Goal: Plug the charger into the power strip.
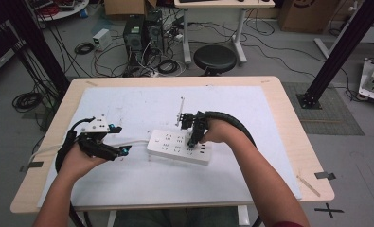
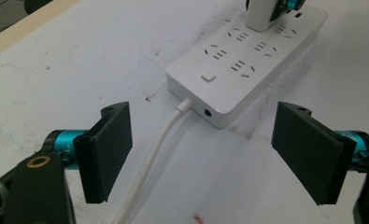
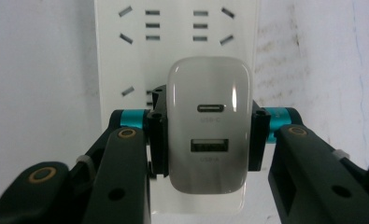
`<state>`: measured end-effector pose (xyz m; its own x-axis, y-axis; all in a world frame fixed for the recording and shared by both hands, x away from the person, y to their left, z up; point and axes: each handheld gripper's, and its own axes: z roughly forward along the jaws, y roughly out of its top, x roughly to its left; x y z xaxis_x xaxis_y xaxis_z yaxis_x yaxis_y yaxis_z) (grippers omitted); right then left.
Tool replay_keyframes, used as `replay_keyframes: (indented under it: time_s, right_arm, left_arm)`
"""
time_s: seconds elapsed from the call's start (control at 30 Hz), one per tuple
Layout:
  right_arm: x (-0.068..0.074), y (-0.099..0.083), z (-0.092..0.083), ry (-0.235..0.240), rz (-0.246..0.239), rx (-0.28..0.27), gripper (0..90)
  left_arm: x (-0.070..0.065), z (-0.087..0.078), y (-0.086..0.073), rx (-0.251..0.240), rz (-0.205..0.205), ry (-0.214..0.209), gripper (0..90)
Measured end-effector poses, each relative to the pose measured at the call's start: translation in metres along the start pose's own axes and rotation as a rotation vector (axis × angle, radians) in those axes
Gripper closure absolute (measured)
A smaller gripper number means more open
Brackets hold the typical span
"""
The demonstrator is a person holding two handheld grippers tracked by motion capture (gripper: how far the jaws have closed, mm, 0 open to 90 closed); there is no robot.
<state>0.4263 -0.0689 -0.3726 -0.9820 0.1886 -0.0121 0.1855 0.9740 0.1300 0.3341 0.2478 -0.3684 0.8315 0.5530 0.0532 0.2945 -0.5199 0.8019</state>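
My right gripper (image 3: pixel 209 135) is clamped on the sides of a white charger (image 3: pixel 209 126), holding it over the power strip (image 1: pixel 179 146) that lies in the middle of the white mat (image 1: pixel 128 184). From my right gripper view the charger sits over the sockets near one end of the strip, its two USB ports facing me; I cannot tell whether its prongs are fully seated yet. My left gripper (image 2: pixel 205 149) waits with jaws wide apart and empty, near the strip's cord (image 2: pixel 154 154) end. I judge what remains is pressing home and letting go.
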Motion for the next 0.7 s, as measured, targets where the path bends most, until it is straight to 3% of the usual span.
replay_keyframes:
  time_s: [0.2,0.33,0.43,0.5,0.6,0.7]
  right_arm:
    - [0.001,0.003,0.001,0.002,0.008,0.022,63.7]
    - [0.002,0.003,0.002,-0.008,0.008,0.019,63.5]
    - [0.000,0.001,0.001,0.010,0.018,0.006,62.5]
    - [-0.003,-0.004,-0.002,0.006,0.031,-0.017,43.1]
    - [-0.005,-0.018,-0.013,-0.030,0.078,-0.124,35.0]
    - [-0.006,-0.036,-0.020,-0.007,0.140,-0.215,31.1]
  left_arm:
    - [-0.001,0.003,0.007,-0.001,0.011,0.000,20.4]
    - [-0.003,0.004,0.008,0.002,0.010,-0.006,20.4]
    - [-0.002,0.002,0.006,-0.006,0.007,-0.006,20.4]
    - [0.001,0.000,0.004,-0.012,0.000,-0.009,20.4]
    - [0.005,0.000,0.002,-0.008,-0.008,-0.001,20.1]
    - [0.007,0.001,0.004,-0.016,-0.007,0.005,19.8]
